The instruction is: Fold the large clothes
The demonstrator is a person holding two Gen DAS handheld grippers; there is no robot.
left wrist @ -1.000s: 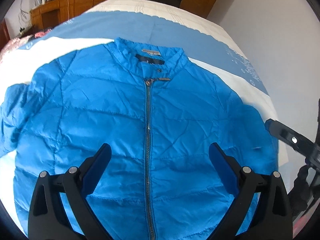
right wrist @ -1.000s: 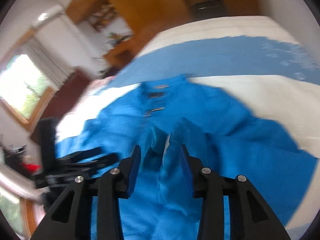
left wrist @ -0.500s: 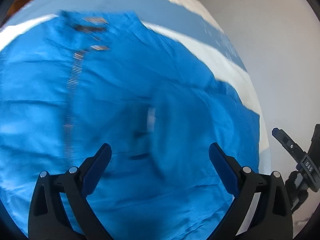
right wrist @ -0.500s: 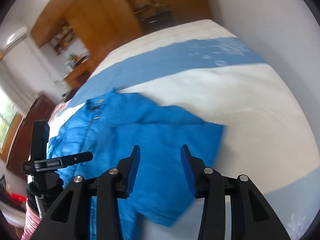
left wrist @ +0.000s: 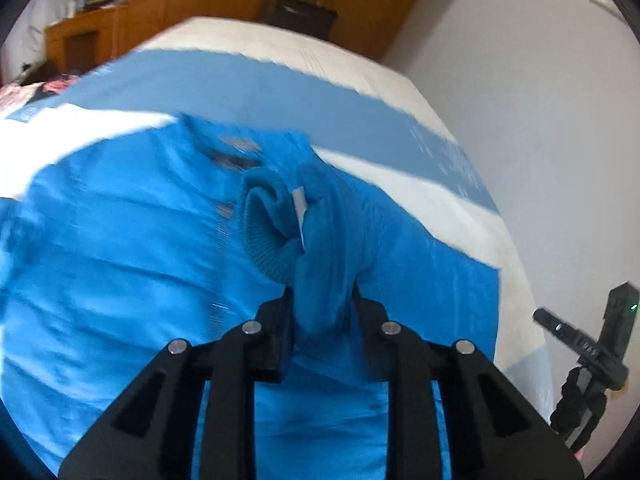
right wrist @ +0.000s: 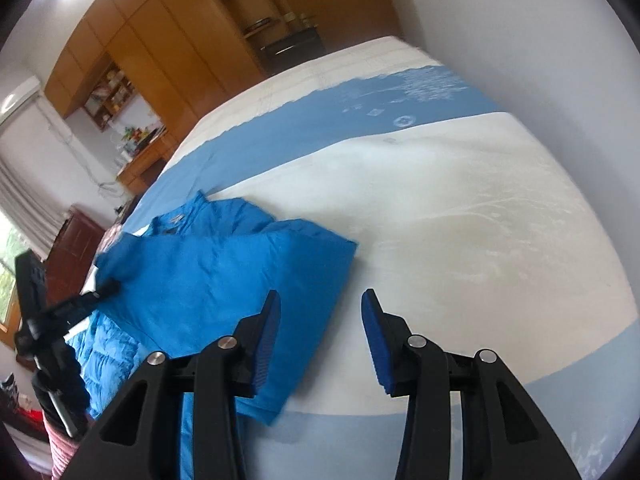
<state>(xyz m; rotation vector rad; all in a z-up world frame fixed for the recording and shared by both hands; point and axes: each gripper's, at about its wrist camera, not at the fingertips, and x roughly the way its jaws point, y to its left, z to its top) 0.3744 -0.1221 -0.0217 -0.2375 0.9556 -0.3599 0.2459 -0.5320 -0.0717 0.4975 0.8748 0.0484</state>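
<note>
A bright blue puffer jacket [left wrist: 120, 264] lies front up on the bed, collar at the far end. My left gripper [left wrist: 323, 304] is shut on the jacket's right sleeve [left wrist: 320, 248] near its ribbed cuff [left wrist: 264, 236] and holds it above the jacket's chest. In the right wrist view the jacket [right wrist: 224, 276] lies left of centre with its sleeve folded over the body. My right gripper [right wrist: 320, 320] is open and empty, above the bed just right of the jacket's edge. The left gripper shows there at the far left [right wrist: 100, 292].
The bed [right wrist: 460, 220] has a white and blue cover [left wrist: 280, 92]. A white wall [left wrist: 540, 100] runs along its right side. Wooden cabinets [right wrist: 168, 56] and a desk [left wrist: 84, 40] stand beyond the far end. The right gripper shows at the left wrist view's right edge [left wrist: 588, 344].
My left gripper has closed on the right sleeve and lifted it over the jacket. My right gripper let go of the jacket, opened wider and moved off to the right.
</note>
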